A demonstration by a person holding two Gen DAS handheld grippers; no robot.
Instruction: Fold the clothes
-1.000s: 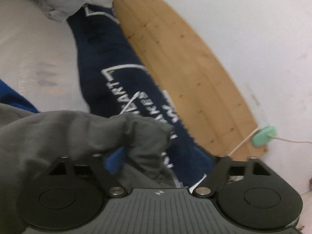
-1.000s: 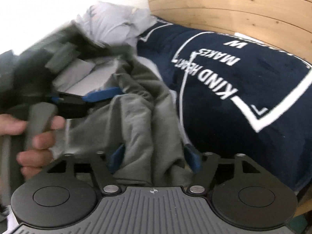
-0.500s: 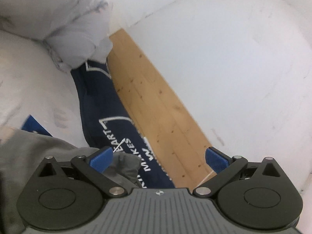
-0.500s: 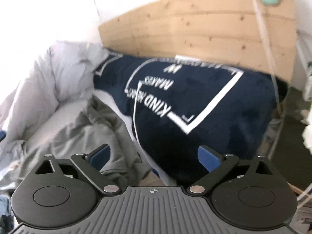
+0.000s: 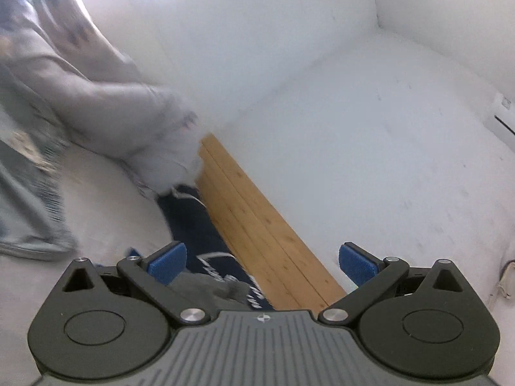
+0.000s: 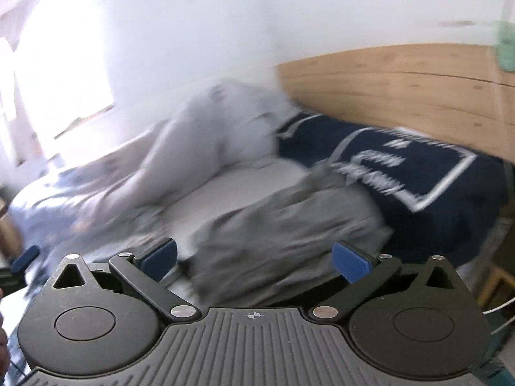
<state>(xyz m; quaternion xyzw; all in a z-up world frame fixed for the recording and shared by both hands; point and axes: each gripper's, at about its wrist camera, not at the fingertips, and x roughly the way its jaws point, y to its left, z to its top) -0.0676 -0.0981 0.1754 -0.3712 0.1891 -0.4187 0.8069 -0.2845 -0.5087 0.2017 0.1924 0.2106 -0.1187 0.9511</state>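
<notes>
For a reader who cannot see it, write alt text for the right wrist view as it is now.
A blurred view over an open right tool, holding nothing, toward a crumpled grey garment on a bed. Behind the garment lies a navy blanket with white lettering against a wooden headboard, with a pale grey duvet bunched to the left.

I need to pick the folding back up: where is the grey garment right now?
In the right wrist view the grey garment lies crumpled on the bed, ahead of the open right tongs, against the navy printed blanket by the wooden headboard.

Bedroom: bed (image 6: 244, 189), wooden headboard (image 6: 402, 90)
</notes>
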